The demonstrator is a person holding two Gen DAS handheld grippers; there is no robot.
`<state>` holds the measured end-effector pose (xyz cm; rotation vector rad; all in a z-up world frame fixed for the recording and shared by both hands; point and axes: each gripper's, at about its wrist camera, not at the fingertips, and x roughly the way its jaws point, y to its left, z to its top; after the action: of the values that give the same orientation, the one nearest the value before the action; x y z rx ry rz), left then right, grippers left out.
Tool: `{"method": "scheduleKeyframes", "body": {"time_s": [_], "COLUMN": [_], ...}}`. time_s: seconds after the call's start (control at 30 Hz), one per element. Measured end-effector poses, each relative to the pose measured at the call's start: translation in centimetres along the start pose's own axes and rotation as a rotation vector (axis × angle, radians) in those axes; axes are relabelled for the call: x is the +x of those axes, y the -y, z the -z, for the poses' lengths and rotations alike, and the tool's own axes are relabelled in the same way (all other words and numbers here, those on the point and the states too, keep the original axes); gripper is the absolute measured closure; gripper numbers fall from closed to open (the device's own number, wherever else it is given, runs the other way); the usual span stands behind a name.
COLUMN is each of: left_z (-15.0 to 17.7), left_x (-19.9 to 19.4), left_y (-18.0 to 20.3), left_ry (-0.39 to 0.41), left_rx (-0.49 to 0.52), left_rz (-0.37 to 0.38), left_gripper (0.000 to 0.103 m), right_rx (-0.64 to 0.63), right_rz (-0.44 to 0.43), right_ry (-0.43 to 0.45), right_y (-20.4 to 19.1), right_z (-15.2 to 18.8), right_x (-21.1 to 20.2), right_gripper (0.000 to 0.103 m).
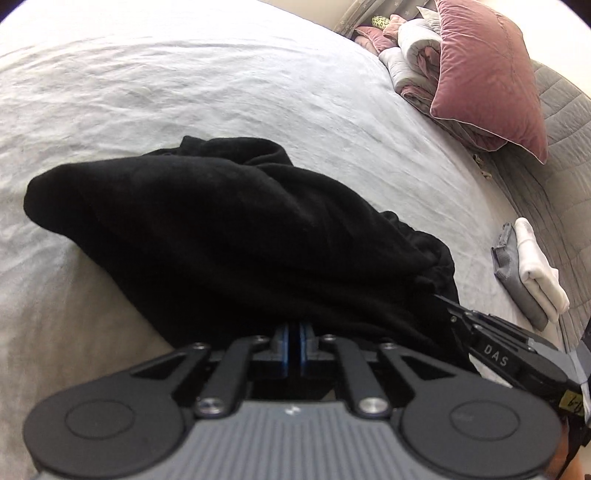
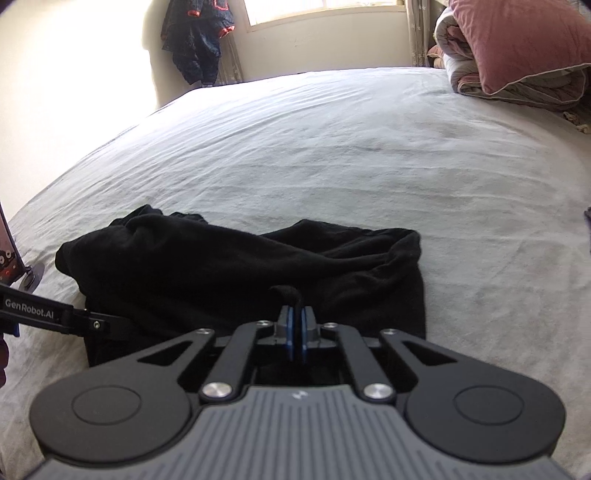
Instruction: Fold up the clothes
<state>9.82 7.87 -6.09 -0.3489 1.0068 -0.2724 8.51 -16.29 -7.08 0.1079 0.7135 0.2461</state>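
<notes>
A home bedroom is shown. A wide bed covered by a pale grey wrinkled sheet (image 2: 332,147) is seen, with a dusty-pink velvet pillow (image 1: 487,74) laid on a rolled quilt (image 2: 465,74). Dark patterned clothing (image 2: 197,40) is hung beside a sunlit window (image 2: 317,11).

Garment (image 2: 240,266) on bed (image 2: 332,147), pillow (image 2: 517,44) atop bedding (image 2: 461,74) at far right corner.

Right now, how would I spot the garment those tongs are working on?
Start at the big bed with the pale sheet. Near its front edge lies a crumpled black garment, with the right tongs and left tongs shut on its near edge. It is the only black cloth there; the folded white and grey pieces sit aside.
</notes>
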Motion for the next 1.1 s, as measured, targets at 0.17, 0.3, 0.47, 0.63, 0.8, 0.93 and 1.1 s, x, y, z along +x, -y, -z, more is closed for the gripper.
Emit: {"method": "scheduleKeyframes", "body": {"time_s": [0.17,0.3,0.47,0.63,0.8,0.93,1.1], "left_z": [1.0,2.5,4.9,7.5,9.8,11.3,13.2], "left_x": [-2.3,-4.8,-7.3,-9.3,-11.5,-13.6,-15.5], "left_y": [0.9,1.0,1.0,0.8,-0.1,-0.7,-1.0], "left_ry": [0.034,0.055,0.065,0.034,0.003,-0.008,-0.034], "left_rx": [0.047,0.096,0.152,0.203,0.204,0.214,0.246], "left_rz": [0.008,0.026,0.03,0.036,0.052,0.056,0.067], "left_gripper": [0.099,0.099,0.099,0.099,0.1,0.1,0.1], "right_rx": [0.018,0.035,0.078,0.081,0.046,0.019,-0.02], "right_rz": [0.076,0.145,0.204,0.221,0.207,0.185,0.156], "right_ry": [0.028,0.026,0.003,-0.015,-0.043,-0.075,-0.12], "right_y": [2.3,4.8,7.5,8.7,9.0,8.7,7.8], "right_z": [-0.3,0.3,1.5,2.8,4.1,5.4,6.7], "right_x": [-2.9,-5.4,-8.4,-11.5,-14.4,-16.3,-17.5], "right_gripper": [0.099,0.099,0.099,0.099,0.099,0.099,0.099]}}
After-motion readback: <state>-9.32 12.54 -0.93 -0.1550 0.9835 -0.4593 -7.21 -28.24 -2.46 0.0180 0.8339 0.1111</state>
